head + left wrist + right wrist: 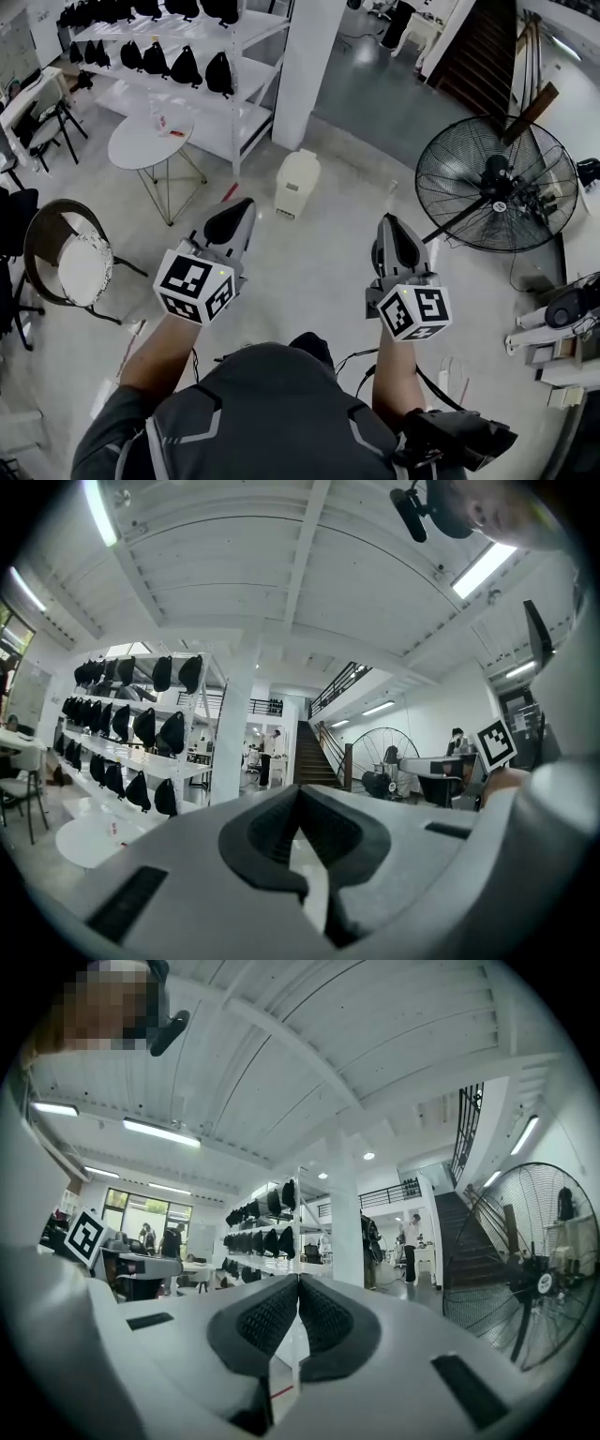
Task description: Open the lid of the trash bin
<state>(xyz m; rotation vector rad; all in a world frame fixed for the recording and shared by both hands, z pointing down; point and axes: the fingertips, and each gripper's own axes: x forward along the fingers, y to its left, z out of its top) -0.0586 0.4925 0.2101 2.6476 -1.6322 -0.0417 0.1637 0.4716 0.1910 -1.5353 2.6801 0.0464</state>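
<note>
The left gripper [300, 794] is showing its jaws pressed together at the tips, with nothing between them. The right gripper [298, 1283] is showing the same: dark pads meeting, clenched on nothing. Both are probably being carried shut because there is nothing within reach to take hold of yet.

In the head view the left gripper [246, 204] and the right gripper [387, 220] are being held out in front of the person's chest, side by side and apart, both pointing forward toward the trash bin [295, 187]. The left one is lying nearer to the bin and is aiming almost at it; the right one is sitting off to the bin's right.

The bin is standing upright on the floor, well apart from both grippers, and its lid [302, 159] is looking closed. Just behind the bin a white pillar [305, 66] is rising. Far to the bin's right a large fan [497, 183] is standing. To the bin's left a round table [150, 141] is standing, and behind that, shelves [169, 47] holding dark bags.

Judging by this, the task is only at its approach: the person is likely needing to close in on the bin before either gripper can work the lid.
</note>
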